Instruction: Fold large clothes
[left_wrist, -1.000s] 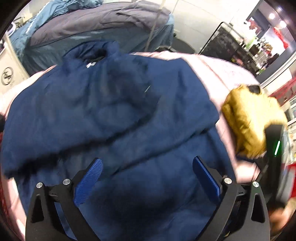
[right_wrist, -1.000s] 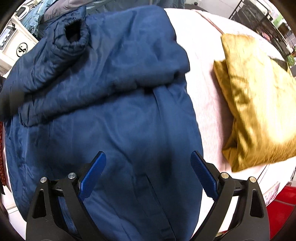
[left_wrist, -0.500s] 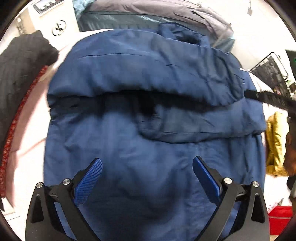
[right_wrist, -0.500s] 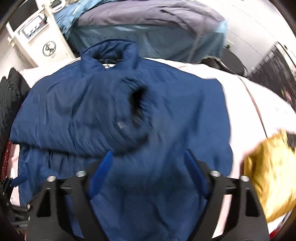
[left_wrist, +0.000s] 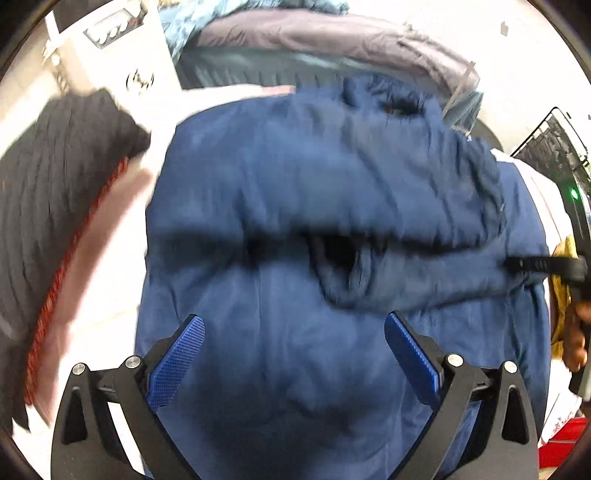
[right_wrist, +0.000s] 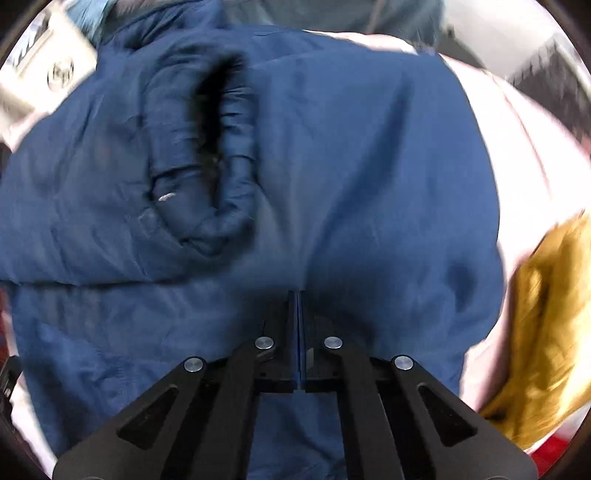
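A navy blue padded jacket (left_wrist: 332, 192) lies spread on a pale pink cloth, a sleeve folded across its body. It fills the right wrist view (right_wrist: 369, 166), where the sleeve cuff (right_wrist: 221, 147) gapes open. My left gripper (left_wrist: 293, 354) is open and empty, hovering over the jacket's lower part. My right gripper (right_wrist: 299, 295) has its jaws pressed together against the jacket's fabric; whether cloth is pinched between them I cannot tell. The right gripper also shows at the right edge of the left wrist view (left_wrist: 543, 264).
A black knitted garment with a red edge (left_wrist: 55, 221) lies at the left. A mustard yellow garment (right_wrist: 546, 332) lies at the right. Grey and teal clothes (left_wrist: 314, 44) are piled behind the jacket. A white appliance (left_wrist: 110, 55) stands at the back left.
My right gripper has shut and moved down close to the jacket. My left gripper stays open and has drifted slightly over the jacket's lower part.
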